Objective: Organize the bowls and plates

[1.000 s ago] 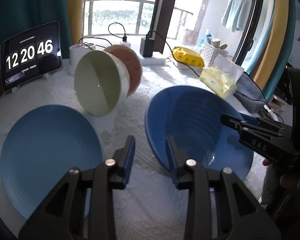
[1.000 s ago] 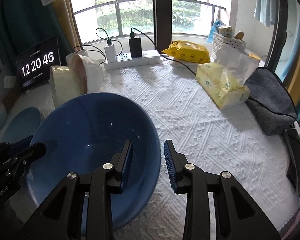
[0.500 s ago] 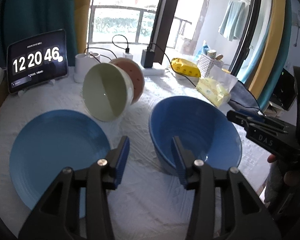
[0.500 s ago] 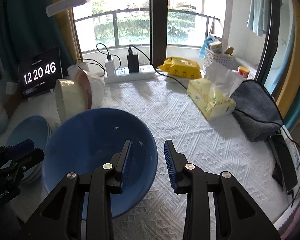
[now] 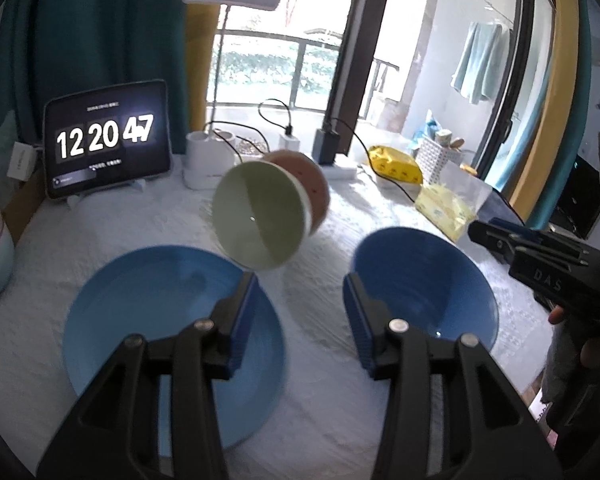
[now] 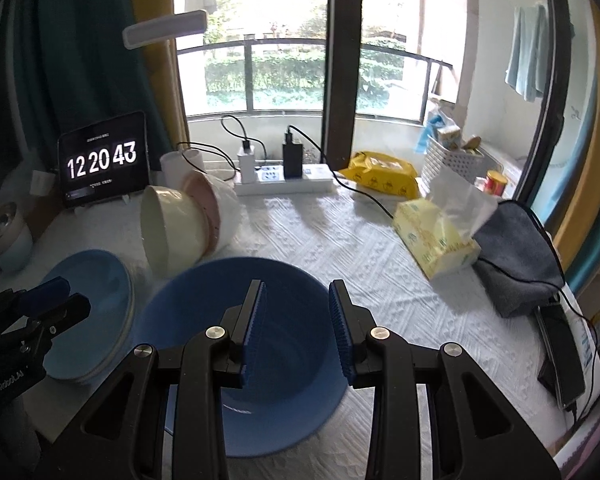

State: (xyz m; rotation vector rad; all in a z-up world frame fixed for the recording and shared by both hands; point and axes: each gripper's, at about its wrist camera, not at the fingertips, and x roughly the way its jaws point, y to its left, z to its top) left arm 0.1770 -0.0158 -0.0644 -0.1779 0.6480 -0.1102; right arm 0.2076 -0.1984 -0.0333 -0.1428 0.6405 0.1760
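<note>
A: Grippers?
B: My left gripper (image 5: 300, 312) and right gripper (image 6: 296, 324) hover tilted downward, jaws parted, empty.
A: Bowl?
B: Deep blue ceramic bowl (image 6: 204, 332) sits on white tablecloth (image 6: 340, 240), beside pale blue round plate (image 5: 140, 312).

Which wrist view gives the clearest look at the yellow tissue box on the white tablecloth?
The right wrist view: the yellow tissue box sits whole and sharp there, with a tissue sticking up from its top, beside a grey cloth. In the left wrist view the tissue box is smaller, blurred and near the right edge.
</note>
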